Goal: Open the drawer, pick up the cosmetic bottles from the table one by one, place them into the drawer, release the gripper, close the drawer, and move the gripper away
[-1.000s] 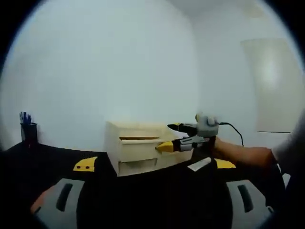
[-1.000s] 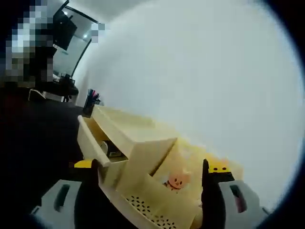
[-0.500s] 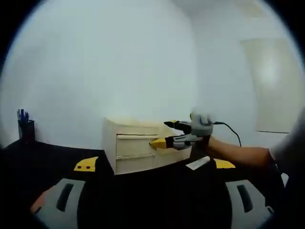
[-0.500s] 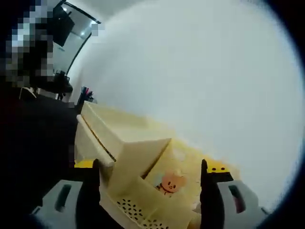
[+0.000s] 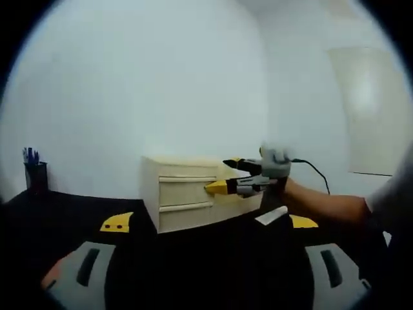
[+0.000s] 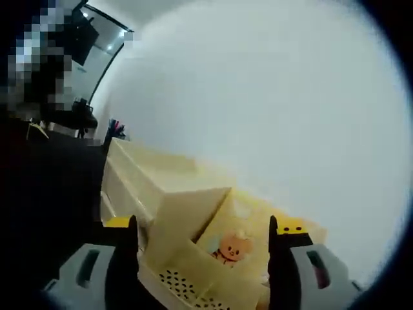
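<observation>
Since a second ago my right gripper [image 5: 222,175], jaws spread and holding nothing, has pushed the top drawer [image 5: 186,192] flush into the cream chest [image 5: 169,169] on the table [image 5: 206,258], so only backing away remains; my left gripper [image 5: 206,223] hangs open.
</observation>
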`<state>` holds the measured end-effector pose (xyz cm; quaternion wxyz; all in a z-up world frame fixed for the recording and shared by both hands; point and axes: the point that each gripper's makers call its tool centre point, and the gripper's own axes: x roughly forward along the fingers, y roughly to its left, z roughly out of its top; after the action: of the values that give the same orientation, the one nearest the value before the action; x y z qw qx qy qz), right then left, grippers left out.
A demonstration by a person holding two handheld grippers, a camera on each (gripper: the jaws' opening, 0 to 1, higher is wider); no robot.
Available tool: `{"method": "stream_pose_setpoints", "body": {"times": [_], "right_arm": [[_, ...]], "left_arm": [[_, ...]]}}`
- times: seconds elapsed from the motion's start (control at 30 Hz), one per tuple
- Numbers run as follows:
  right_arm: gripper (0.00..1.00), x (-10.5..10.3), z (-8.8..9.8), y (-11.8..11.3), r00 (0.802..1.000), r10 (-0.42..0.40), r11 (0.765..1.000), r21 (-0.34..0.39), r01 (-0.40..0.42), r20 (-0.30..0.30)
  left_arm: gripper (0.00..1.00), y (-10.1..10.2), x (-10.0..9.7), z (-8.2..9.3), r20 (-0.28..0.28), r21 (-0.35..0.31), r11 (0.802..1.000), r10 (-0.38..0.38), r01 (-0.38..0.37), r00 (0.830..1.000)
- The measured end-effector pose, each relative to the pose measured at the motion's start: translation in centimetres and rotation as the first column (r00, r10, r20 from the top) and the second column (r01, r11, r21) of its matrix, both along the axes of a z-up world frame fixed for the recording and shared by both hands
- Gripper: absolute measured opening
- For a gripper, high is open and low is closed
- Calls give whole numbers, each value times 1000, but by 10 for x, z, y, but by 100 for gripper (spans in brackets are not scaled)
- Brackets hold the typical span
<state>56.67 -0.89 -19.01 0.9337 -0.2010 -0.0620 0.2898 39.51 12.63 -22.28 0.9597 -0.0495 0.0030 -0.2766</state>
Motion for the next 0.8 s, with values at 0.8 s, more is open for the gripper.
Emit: {"method": "stream_pose_setpoints", "body": {"times": [0.8], "right_arm": [[61,-226,48,28,656,753,609,-314,-729,-62]], "left_arm": [[88,12,-7,-12,-23,58,996,70,-69,997]]}}
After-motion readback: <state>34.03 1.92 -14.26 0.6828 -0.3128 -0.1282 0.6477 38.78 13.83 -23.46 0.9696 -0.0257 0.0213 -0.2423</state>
